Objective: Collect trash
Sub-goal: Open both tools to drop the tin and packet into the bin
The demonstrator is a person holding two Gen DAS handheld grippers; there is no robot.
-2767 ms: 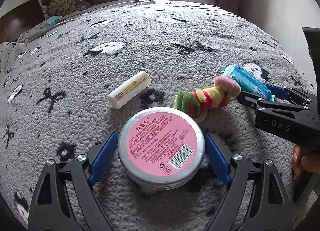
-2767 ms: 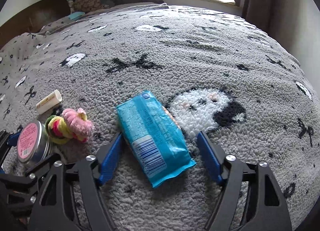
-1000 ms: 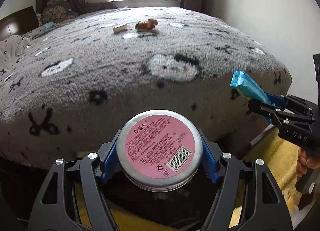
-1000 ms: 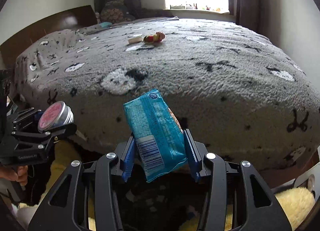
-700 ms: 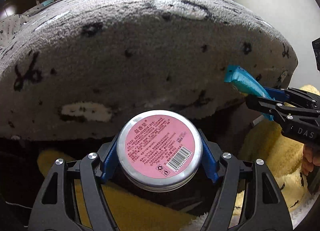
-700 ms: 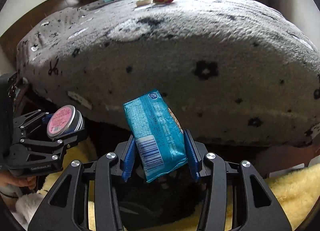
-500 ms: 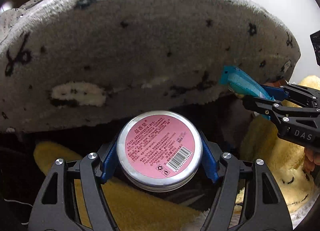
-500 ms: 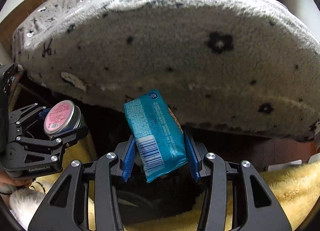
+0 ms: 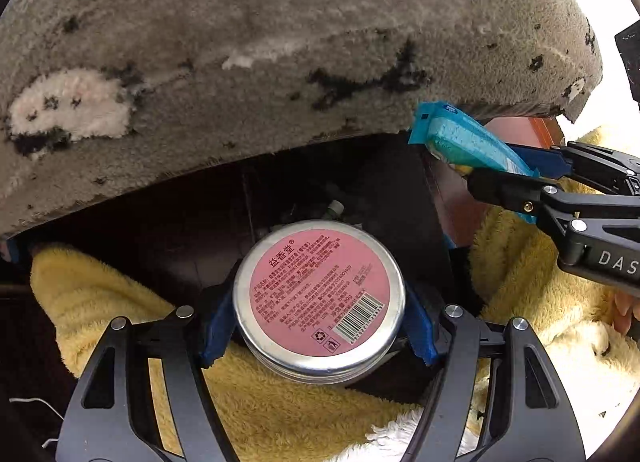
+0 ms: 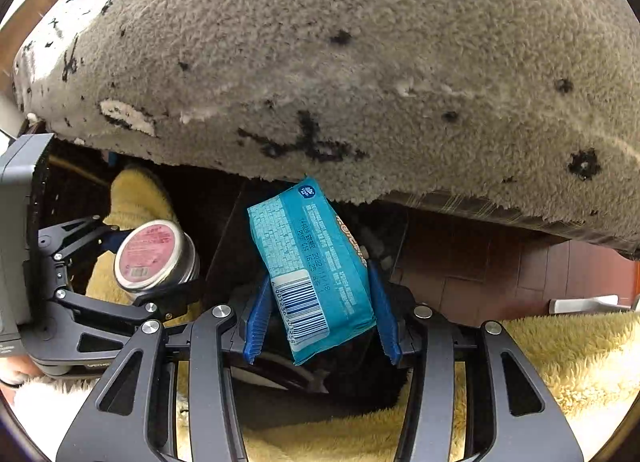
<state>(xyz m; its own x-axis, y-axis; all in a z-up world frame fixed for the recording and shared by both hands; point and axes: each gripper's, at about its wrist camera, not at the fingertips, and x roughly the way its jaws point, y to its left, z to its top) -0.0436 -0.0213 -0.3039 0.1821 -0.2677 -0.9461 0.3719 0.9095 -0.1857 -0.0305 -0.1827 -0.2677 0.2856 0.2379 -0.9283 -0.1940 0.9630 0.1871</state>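
Observation:
My left gripper [image 9: 320,322] is shut on a round silver tin with a pink label [image 9: 320,294]. It holds the tin above a dark bin [image 9: 340,198] that stands at the foot of the bed. My right gripper [image 10: 320,310] is shut on a blue snack packet [image 10: 312,262] and holds it over the same dark bin [image 10: 312,374]. The right gripper with the packet [image 9: 460,138] shows at the right of the left wrist view. The left gripper with the tin [image 10: 152,254] shows at the left of the right wrist view.
The grey fleece bed cover [image 9: 280,54] hangs over the bed edge just above the bin. A yellow fluffy rug [image 9: 280,414] lies around the bin. Red-brown wood floor [image 10: 520,274] shows at the right, under the bed edge.
Both grippers have come down from the bed top with the tin and the packet, past the bed edge, and now hang low over the dark bin by the rug.

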